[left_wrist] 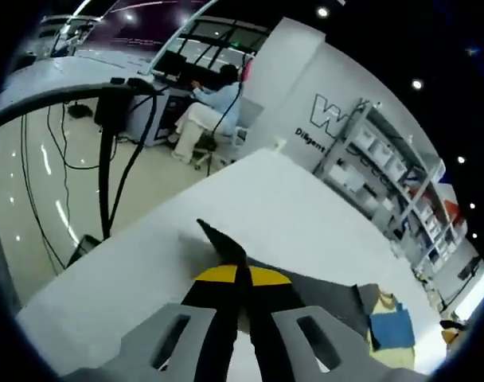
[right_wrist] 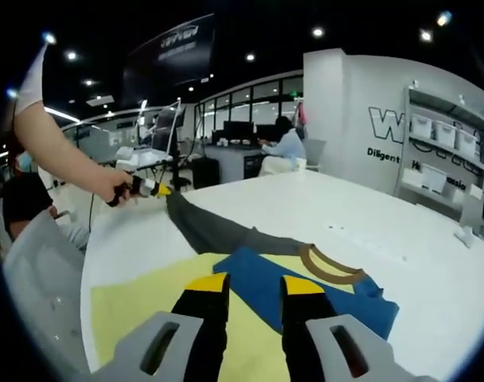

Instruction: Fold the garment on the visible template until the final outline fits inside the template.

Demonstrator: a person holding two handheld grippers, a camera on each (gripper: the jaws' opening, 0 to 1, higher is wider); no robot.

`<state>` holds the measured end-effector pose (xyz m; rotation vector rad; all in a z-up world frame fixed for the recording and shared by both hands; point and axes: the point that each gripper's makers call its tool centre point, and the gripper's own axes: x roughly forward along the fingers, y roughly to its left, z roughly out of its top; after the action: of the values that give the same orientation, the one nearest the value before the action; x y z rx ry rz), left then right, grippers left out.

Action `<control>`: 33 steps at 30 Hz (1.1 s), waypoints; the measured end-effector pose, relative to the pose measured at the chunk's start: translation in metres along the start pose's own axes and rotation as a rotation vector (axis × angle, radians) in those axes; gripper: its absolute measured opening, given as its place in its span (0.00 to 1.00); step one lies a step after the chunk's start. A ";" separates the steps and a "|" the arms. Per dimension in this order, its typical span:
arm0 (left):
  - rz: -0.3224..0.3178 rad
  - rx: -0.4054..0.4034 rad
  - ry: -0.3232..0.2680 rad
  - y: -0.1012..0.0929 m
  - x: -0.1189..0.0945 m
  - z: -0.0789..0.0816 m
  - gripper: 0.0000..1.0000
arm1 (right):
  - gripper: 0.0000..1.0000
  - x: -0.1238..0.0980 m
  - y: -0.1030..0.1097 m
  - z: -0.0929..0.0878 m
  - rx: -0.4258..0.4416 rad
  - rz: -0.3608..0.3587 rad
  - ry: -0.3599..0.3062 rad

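Up close, the left tool [left_wrist: 240, 274] pinches the grey sleeve [left_wrist: 322, 294]; the right tool [right_wrist: 254, 298] hangs open above shirt [right_wrist: 306, 290] and yellow template [right_wrist: 138, 302] on the desk [right_wrist: 401, 231].

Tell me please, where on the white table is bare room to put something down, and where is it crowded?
Bare: the wide stretch of white table beyond the blue garment, toward the shelves.

Crowded: the near side, where the yellow template lies under the garment, and the corner where the left gripper pulls the grey sleeve taut. The right gripper hovers open here.
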<state>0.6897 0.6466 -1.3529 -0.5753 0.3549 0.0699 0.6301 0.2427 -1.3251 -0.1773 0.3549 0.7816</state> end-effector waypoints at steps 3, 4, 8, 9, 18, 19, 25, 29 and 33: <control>-0.065 0.006 -0.048 -0.024 0.000 0.018 0.01 | 0.21 -0.003 0.002 0.000 0.001 -0.002 0.001; -0.080 0.000 -0.064 -0.029 0.000 0.025 0.01 | 0.22 -0.004 0.002 0.000 0.002 -0.003 0.000; -0.114 -0.002 -0.094 -0.041 0.003 0.048 0.01 | 0.23 -0.008 0.002 -0.002 0.014 -0.010 -0.005; -0.124 0.000 -0.100 -0.043 0.004 0.054 0.01 | 0.23 -0.008 0.003 -0.002 0.015 -0.011 -0.005; -0.143 0.032 -0.115 -0.046 -0.007 0.063 0.01 | 0.23 -0.015 0.002 -0.006 0.031 -0.028 -0.005; -0.147 0.036 -0.116 -0.048 -0.008 0.063 0.01 | 0.23 -0.015 0.002 -0.006 0.031 -0.030 -0.005; -0.236 0.077 -0.122 -0.086 -0.003 0.062 0.01 | 0.23 -0.018 -0.001 -0.008 0.040 -0.040 -0.008; -0.367 0.080 -0.118 -0.135 0.003 0.060 0.01 | 0.23 -0.021 -0.001 -0.010 0.047 -0.045 -0.008; -0.484 0.110 -0.094 -0.185 0.014 0.050 0.01 | 0.23 -0.022 -0.003 -0.012 0.054 -0.053 -0.010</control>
<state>0.7480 0.5177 -1.2227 -0.5334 0.1198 -0.3846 0.6150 0.2222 -1.3280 -0.1316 0.3606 0.7197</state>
